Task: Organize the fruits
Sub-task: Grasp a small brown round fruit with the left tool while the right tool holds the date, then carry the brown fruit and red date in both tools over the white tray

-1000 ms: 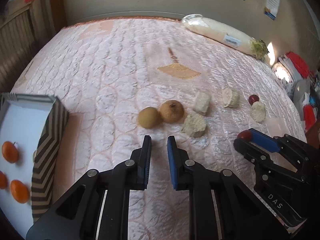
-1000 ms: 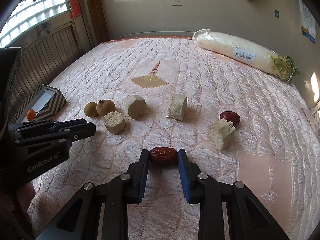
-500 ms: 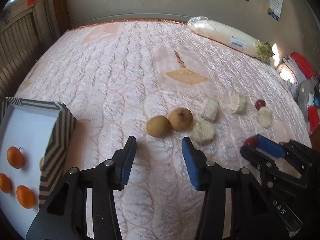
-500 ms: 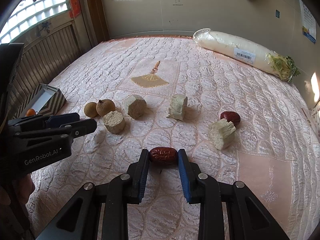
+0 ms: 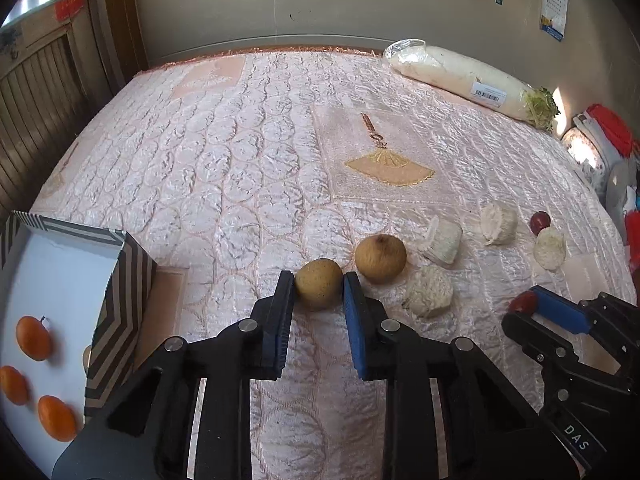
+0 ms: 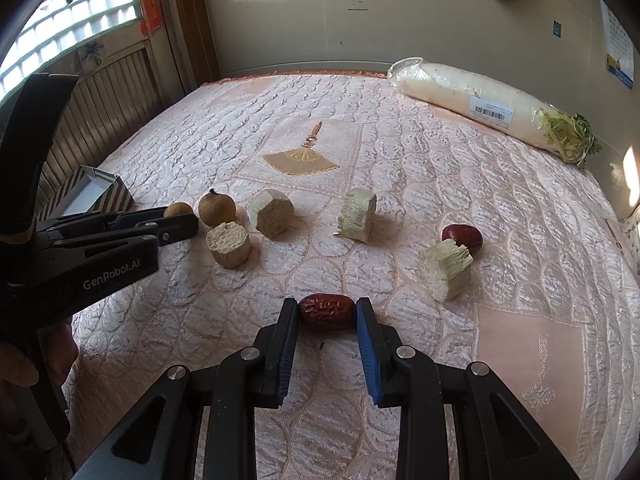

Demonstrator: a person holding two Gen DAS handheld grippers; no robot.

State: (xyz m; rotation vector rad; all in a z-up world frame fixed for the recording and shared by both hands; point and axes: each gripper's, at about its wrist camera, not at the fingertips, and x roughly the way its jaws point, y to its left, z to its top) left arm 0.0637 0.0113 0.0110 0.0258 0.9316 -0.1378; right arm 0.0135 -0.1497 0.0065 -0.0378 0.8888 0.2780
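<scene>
Three small oranges (image 5: 33, 338) are lying on the white floor of the striped box (image 5: 120, 300), which is sitting at the left edge of the bed (image 5: 248, 168); a pale round bit is peeking out behind the box's near wall, too hidden to tell what it is. Just right of the box, the left hand-held gripper (image 5: 319, 285) is clamping its blue pads on the smaller brown longan (image 5: 319, 283), its jaws having just been closing around it. The larger longan (image 5: 380, 252) is resting right beside that one, farther from the box. Beyond it, four pale cut chunks (image 5: 429, 291) are lying scattered on the quilt. Well away from the box, the right hand-held gripper (image 6: 327, 312) is gripping a wrinkled red date (image 6: 327, 311) between its pads, and a second red date (image 6: 462, 236) is sitting against one chunk. A wrapped white radish (image 6: 480, 106) is lying at the bed's far corner, farthest from the box
</scene>
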